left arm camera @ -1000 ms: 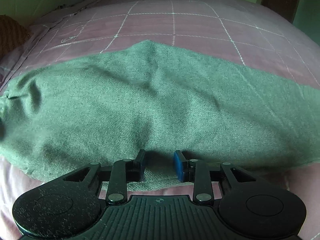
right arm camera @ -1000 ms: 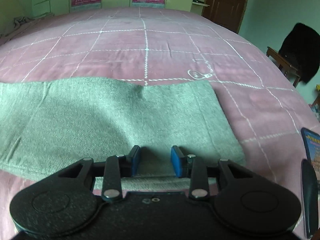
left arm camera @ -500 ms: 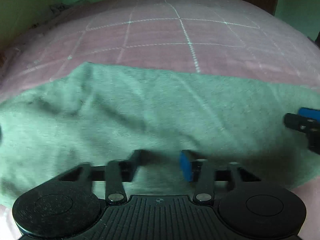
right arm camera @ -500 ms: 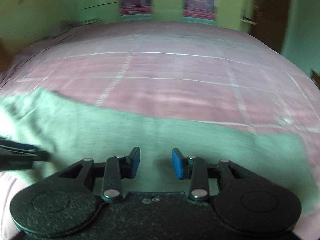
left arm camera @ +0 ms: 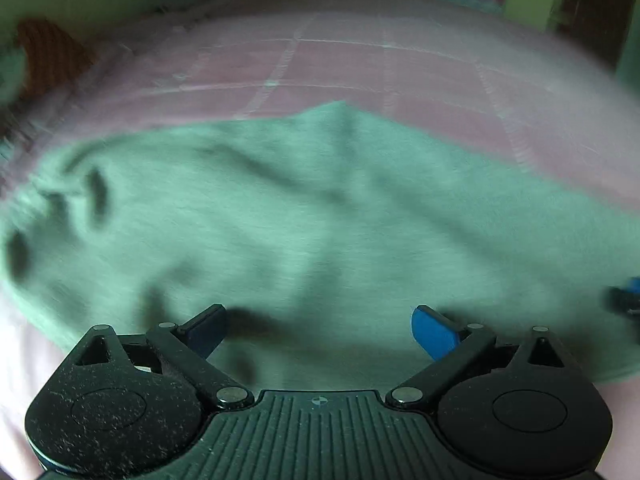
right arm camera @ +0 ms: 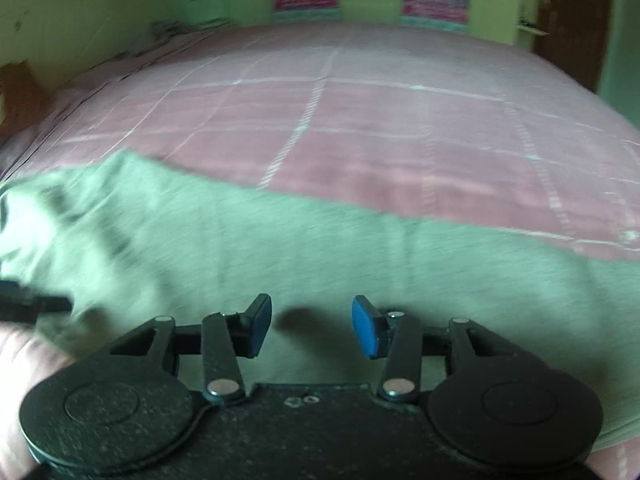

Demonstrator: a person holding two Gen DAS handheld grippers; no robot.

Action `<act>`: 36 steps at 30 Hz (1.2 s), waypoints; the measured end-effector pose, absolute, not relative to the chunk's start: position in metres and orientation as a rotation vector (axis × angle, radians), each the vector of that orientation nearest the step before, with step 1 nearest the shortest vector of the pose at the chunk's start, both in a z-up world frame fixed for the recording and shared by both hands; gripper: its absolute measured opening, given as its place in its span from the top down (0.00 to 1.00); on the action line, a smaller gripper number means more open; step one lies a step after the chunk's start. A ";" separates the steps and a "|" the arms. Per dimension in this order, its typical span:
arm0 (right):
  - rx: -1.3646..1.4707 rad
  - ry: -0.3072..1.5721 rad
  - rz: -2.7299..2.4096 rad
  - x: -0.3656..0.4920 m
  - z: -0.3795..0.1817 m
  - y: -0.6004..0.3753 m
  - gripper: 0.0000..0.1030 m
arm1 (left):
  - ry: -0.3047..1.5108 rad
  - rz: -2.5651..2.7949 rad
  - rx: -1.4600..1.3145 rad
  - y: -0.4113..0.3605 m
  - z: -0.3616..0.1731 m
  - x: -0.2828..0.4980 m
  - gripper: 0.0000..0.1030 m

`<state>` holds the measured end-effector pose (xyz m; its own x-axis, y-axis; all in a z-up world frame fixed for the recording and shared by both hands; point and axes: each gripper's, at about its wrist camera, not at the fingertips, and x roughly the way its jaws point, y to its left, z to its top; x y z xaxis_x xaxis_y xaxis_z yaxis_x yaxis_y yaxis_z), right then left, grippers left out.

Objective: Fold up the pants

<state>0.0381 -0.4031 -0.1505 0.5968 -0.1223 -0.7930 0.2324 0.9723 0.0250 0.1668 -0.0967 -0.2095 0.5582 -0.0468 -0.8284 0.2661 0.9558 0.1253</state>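
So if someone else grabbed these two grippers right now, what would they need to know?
Left gripper: jaws opening wide, nothing between them, low over the pants.
Right gripper: jaws opening, holding nothing, also over the pants.
Pants: green, lying lengthwise across the pink bedspread, wrinkled at the left end.
Done: laid out long and narrow.
Left: probably fold end to end.

Both hand-held grippers point(left arm camera: 320, 330) point(right arm camera: 312, 326) opening, empty

Left gripper point(left arm camera: 320, 330) jaws opening, off the pants point(left arm camera: 320, 220).
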 end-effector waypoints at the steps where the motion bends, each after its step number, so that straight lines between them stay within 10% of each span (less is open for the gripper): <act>1: 0.088 0.927 -0.210 0.039 -0.157 -0.397 0.56 | 0.987 -0.205 0.236 -0.086 -0.216 0.169 0.03; 31: 0.888 0.763 -0.760 -0.154 -0.135 -0.625 0.55 | 0.992 -0.379 0.214 -0.189 -0.213 0.159 0.05; 34: 0.925 0.688 -0.782 -0.147 -0.141 -0.631 0.84 | 0.989 -0.373 0.218 -0.189 -0.213 0.159 0.05; 36: 0.879 0.690 -0.770 -0.137 -0.140 -0.627 0.84 | 0.987 -0.362 0.215 -0.189 -0.212 0.159 0.05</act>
